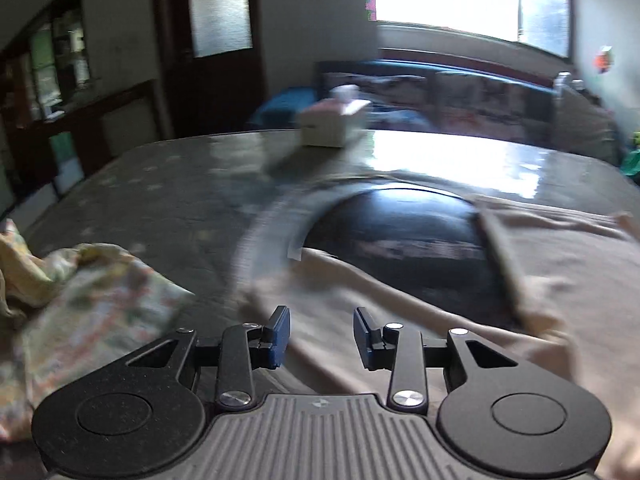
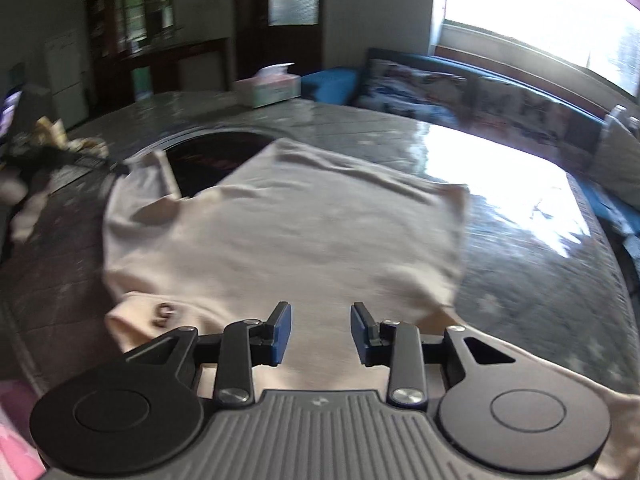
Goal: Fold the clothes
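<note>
A beige garment (image 2: 300, 232) lies spread on the grey table (image 2: 520, 280), partly over a black round inset (image 2: 208, 160). It also shows in the left wrist view (image 1: 540, 280), blurred. My right gripper (image 2: 320, 332) is open and empty, just above the garment's near part. My left gripper (image 1: 322, 332) is open and empty over the garment's edge, in front of the black inset (image 1: 400, 236). A crumpled floral cloth (image 1: 80, 304) lies at its left.
A tissue box (image 1: 334, 124) stands at the table's far side, also in the right wrist view (image 2: 268, 86). A blue sofa (image 2: 480, 92) runs under the window behind. Dark cabinets (image 1: 52, 80) stand at the left. Other cloth and clutter (image 2: 48, 148) lie far left.
</note>
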`<action>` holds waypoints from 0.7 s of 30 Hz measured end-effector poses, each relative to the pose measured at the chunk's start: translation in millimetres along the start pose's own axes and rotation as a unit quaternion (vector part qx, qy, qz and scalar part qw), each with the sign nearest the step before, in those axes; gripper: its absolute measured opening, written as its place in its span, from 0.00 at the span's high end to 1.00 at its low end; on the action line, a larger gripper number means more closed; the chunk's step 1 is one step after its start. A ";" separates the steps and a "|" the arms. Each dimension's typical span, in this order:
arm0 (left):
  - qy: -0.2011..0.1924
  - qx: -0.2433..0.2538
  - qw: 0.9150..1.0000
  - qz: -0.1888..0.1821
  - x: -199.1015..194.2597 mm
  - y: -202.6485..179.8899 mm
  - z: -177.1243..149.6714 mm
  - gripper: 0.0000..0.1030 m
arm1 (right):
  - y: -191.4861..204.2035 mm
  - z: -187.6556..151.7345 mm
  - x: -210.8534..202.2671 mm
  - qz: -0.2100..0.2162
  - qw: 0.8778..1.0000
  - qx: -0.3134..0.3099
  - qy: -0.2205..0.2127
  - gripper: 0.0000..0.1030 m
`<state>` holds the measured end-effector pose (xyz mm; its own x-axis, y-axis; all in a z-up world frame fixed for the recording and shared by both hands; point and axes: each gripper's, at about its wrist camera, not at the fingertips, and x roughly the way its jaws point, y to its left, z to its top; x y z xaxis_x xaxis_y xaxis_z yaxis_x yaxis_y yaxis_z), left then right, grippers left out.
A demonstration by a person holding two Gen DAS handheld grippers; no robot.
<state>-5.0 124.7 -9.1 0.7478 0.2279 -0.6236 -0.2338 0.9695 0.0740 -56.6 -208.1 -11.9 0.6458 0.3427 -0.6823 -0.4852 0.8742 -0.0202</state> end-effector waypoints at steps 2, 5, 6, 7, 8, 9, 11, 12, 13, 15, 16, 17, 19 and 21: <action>-0.001 -0.002 1.000 0.024 13.1 10.9 3.3 0.63 | 11.4 2.5 5.3 0.016 1.000 -0.015 0.005 0.67; 0.006 -0.009 0.999 0.040 29.1 22.7 6.0 0.60 | 27.3 9.3 8.5 0.036 0.999 -0.037 0.004 0.67; 0.009 -0.007 0.999 0.043 32.9 24.9 6.5 0.59 | 33.1 12.5 8.7 0.046 0.998 -0.045 0.003 0.67; 0.012 -0.006 0.999 0.045 36.7 27.1 7.0 0.59 | 38.9 15.7 8.9 0.055 0.997 -0.053 0.002 0.67; 0.011 -0.005 0.999 0.045 38.8 28.2 7.3 0.59 | 44.7 19.2 8.9 0.063 0.996 -0.062 0.000 0.67; 0.010 -0.005 0.999 0.046 40.8 29.3 7.6 0.59 | 51.0 22.1 9.9 0.072 0.995 -0.071 -0.001 0.67; 0.004 0.002 0.999 0.041 42.0 28.5 8.5 0.60 | 63.3 27.0 12.7 0.091 0.992 -0.088 -0.001 0.67; 0.003 0.005 0.999 0.039 42.9 27.8 9.3 0.68 | 73.0 29.4 15.3 0.104 0.989 -0.102 0.000 0.67; 0.002 0.005 0.999 0.034 44.1 27.3 9.8 0.79 | 80.9 31.1 17.7 0.115 0.987 -0.113 0.001 0.67; 0.000 0.006 0.999 0.032 43.8 24.1 10.1 0.90 | 96.0 33.6 22.9 0.135 0.982 -0.134 0.002 0.67; -0.002 0.007 0.999 0.038 43.2 23.2 10.0 0.93 | 103.3 34.0 25.9 0.143 0.979 -0.144 0.004 0.67; -0.005 0.007 0.999 0.044 42.7 22.4 10.0 0.95 | 110.2 34.0 28.3 0.150 0.976 -0.155 0.005 0.67; -0.006 -0.007 0.999 0.053 39.5 25.4 10.6 0.96 | 120.8 32.4 35.6 0.159 0.972 -0.172 0.009 0.67; -0.018 -0.022 0.998 0.061 31.6 31.0 11.9 0.96 | 127.6 29.9 39.1 0.167 0.970 -0.174 0.017 0.67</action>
<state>18.8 163.0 -17.2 0.7336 0.3471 -0.5843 -0.3505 0.9298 0.1124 -75.6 -72.9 -19.3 0.4007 0.5703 -0.7171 -0.8382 0.5442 -0.0355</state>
